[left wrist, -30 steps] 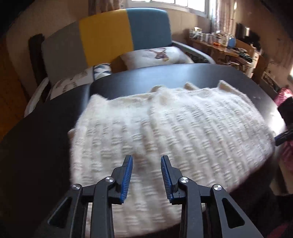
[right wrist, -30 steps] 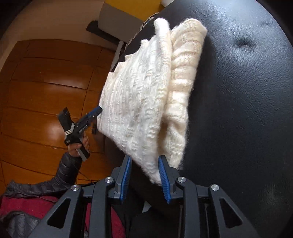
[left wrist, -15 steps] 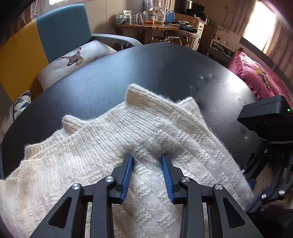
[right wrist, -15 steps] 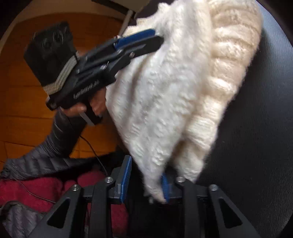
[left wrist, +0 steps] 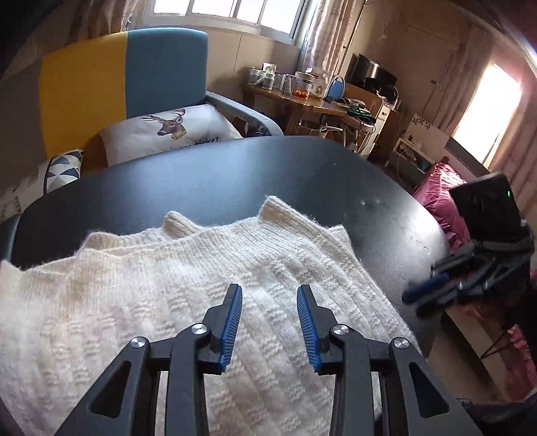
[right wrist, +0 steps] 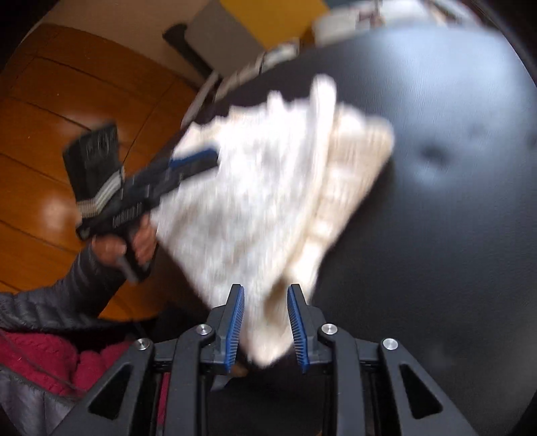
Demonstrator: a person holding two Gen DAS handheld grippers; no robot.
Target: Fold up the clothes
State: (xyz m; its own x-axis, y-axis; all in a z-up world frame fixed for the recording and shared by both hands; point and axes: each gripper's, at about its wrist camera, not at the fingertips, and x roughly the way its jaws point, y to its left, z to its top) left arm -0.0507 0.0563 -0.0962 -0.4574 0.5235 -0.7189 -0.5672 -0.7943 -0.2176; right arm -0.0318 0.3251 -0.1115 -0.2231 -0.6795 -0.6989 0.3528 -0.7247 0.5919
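Daylight enters through the far white-framed window [left wrist: 235, 15] and a blown-out right window [left wrist: 486, 110], overexposed. The left wrist view is sharp; only the black-and-blue right gripper [left wrist: 436, 290] is blurred. The right wrist view is motion-blurred throughout. Fisheye distortion bends and darkens all edges.

Both tools angled down, jaws part-way apart

The left tool [left wrist: 269, 322] hangs over the sweater [left wrist: 167, 302] with nothing between its blue pads; a hand [right wrist: 134, 244] in a dark sleeve [right wrist: 67, 295] grips its handle. The right tool [right wrist: 265, 327] is opening, a sweater corner between its pads, contact unclear in the blur.
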